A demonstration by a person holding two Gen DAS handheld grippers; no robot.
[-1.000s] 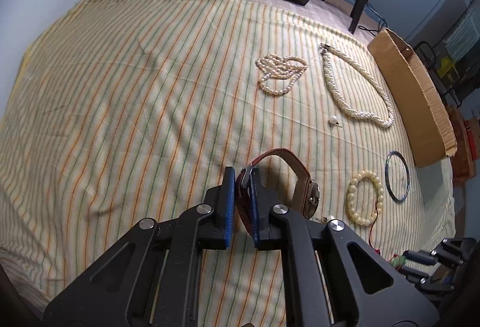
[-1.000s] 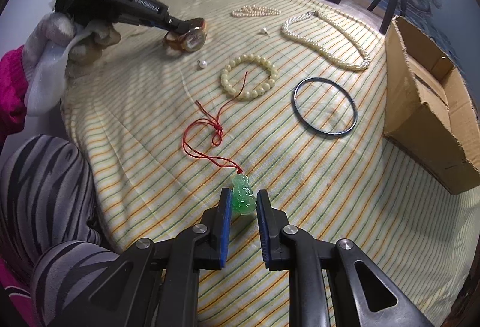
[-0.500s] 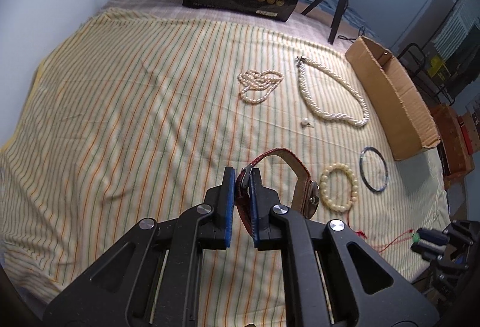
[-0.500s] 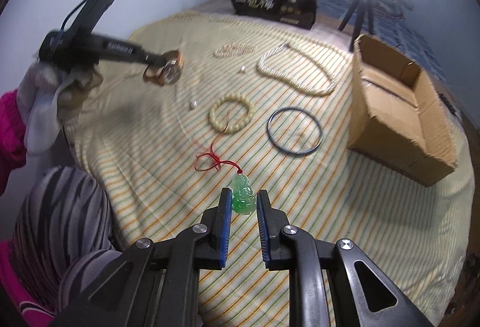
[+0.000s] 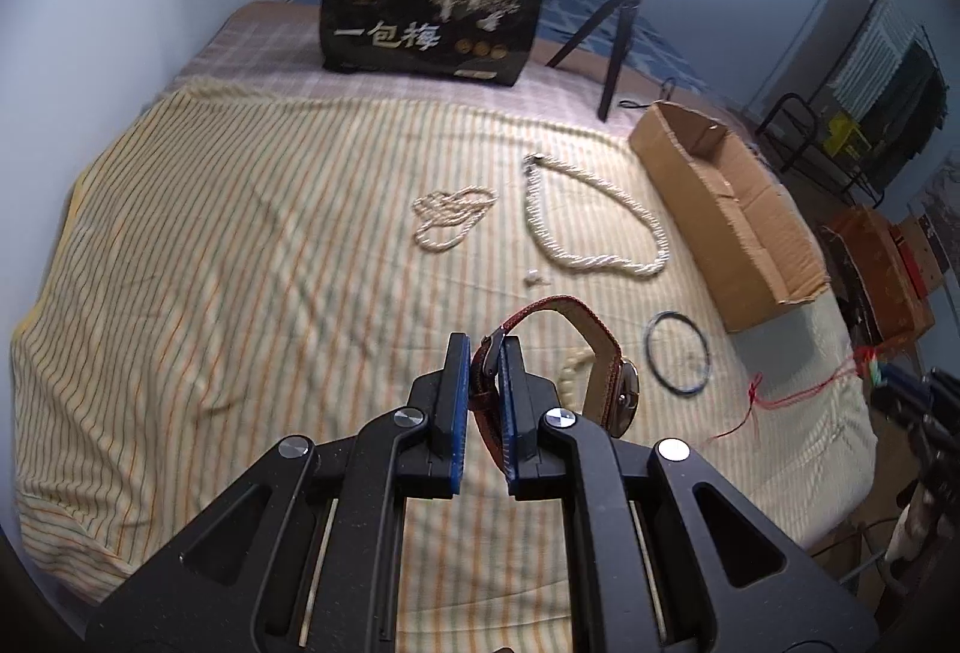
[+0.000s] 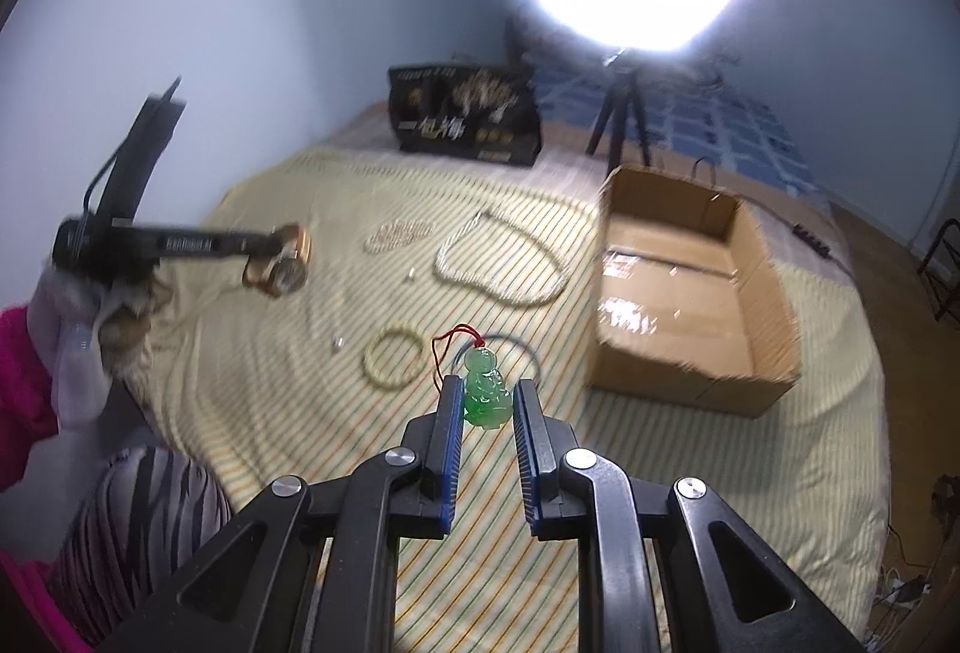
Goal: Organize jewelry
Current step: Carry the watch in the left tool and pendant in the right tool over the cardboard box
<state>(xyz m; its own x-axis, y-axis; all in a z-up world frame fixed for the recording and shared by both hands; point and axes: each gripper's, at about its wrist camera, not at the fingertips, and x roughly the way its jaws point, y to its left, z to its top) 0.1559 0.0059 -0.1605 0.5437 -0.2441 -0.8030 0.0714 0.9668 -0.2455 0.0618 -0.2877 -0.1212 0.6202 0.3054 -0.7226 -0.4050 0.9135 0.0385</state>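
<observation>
While two hand-held grippers each carry one piece above the bed, the left hand-held gripper [image 5: 485, 353] is clamped on the reddish-brown woven strap of a watch [image 5: 603, 371], whose round metal case hangs to the right of the blue pads, and the right hand-held gripper [image 6: 487, 401] is clamped on a glossy green carved pendant [image 6: 487, 390] with a thin red cord [image 5: 786, 396] trailing from its top. On the striped bedspread [image 5: 252, 257] lie two pearl necklaces: a bunched thin strand [image 5: 451, 214] and, beside it, a long twisted rope [image 5: 591, 227]. Nearer sit one cream beaded bracelet [image 6: 393, 358] and one dark slim bangle [image 5: 678, 358], both round; two small pale specks [image 5: 531, 280], possibly loose pearls, are too blurred to name. One open cardboard box [image 6: 684, 293] stands at the bedspread's right edge, its flat bottom shining with tape
</observation>
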